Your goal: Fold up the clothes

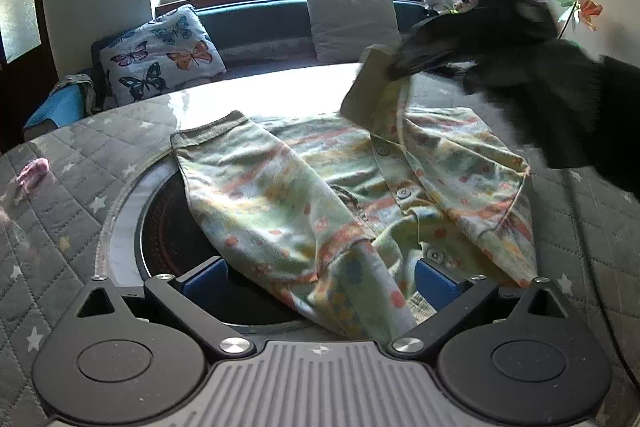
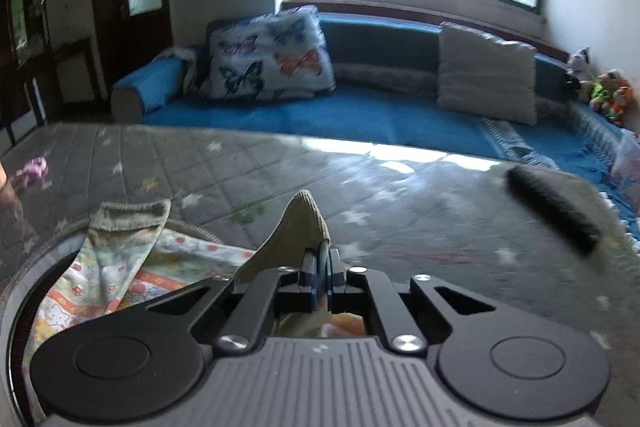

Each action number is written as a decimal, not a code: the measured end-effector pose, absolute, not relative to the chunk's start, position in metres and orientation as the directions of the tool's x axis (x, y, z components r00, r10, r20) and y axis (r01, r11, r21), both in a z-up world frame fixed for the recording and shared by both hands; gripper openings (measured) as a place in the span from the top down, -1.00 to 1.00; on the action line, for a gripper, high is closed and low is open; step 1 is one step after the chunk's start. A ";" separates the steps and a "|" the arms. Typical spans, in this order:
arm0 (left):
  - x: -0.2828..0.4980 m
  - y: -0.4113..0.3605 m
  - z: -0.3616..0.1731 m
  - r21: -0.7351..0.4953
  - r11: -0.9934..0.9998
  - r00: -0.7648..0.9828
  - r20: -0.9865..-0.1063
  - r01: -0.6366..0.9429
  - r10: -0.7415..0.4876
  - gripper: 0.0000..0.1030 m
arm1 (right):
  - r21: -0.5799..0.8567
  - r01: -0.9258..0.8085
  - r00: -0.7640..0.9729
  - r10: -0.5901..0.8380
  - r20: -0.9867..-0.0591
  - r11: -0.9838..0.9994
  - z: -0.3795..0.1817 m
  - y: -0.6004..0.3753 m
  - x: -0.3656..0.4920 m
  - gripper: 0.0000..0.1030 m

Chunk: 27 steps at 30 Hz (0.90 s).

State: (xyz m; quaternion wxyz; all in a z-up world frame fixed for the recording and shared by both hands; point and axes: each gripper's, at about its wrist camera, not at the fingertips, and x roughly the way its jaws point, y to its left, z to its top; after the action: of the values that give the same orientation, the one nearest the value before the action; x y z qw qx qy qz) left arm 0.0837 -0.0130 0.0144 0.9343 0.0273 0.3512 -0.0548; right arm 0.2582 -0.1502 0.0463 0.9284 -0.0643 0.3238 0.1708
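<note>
Pastel floral shirt point(image 1: 332, 187) lay spread on the counter point(image 1: 72, 227), over a round dark recess point(image 1: 168, 231) near the counter's near edge. Counter wore a grey quilted cover with stars. Left hand-held gripper point(image 1: 320, 279) was released, jaws wide apart, blue pads point(image 1: 204, 277) either side of the shirt's lower part, fabric bunched between them but not pinched. Right hand-held gripper point(image 2: 320, 267) was clenched on the shirt's sleeve cuff point(image 2: 296, 231), cuff lifted off the counter; blurred in the left wrist view. Other sleeve cuff point(image 1: 212, 133) lay flat toward the far edge. Small pink item point(image 1: 32, 173) sat near the left edge. Blue sofa point(image 2: 340, 115) with butterfly pillow point(image 2: 272, 55) behind.
</note>
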 end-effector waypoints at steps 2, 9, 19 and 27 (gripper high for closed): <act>0.084 -0.014 0.016 0.016 0.993 0.749 -0.658 0.116 -0.077 -0.96 | 0.000 -0.330 0.753 0.264 -0.602 0.944 0.058 -0.172 0.248 0.94; 0.080 -0.033 0.014 0.050 0.988 0.748 -0.659 0.148 -0.079 -0.96 | 0.021 -0.199 0.834 0.181 -0.522 0.980 0.091 -0.255 0.191 0.94; 0.071 -0.053 0.007 0.102 0.974 0.744 -0.663 0.200 -0.083 -0.96 | 0.045 -0.031 0.876 0.049 -0.480 0.999 0.097 -0.351 0.074 0.94; 0.060 -0.060 -0.004 0.129 0.963 0.723 -0.685 0.238 -0.086 -0.96 | 0.067 0.152 0.785 -0.080 -0.614 0.986 0.042 -0.404 0.020 0.86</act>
State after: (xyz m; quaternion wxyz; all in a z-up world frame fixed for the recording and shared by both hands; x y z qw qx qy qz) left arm 0.0602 -0.0602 -0.0041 0.9223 0.1046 0.3616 -0.0878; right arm 0.0197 -0.4040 0.0420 0.9430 0.0563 0.3220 -0.0614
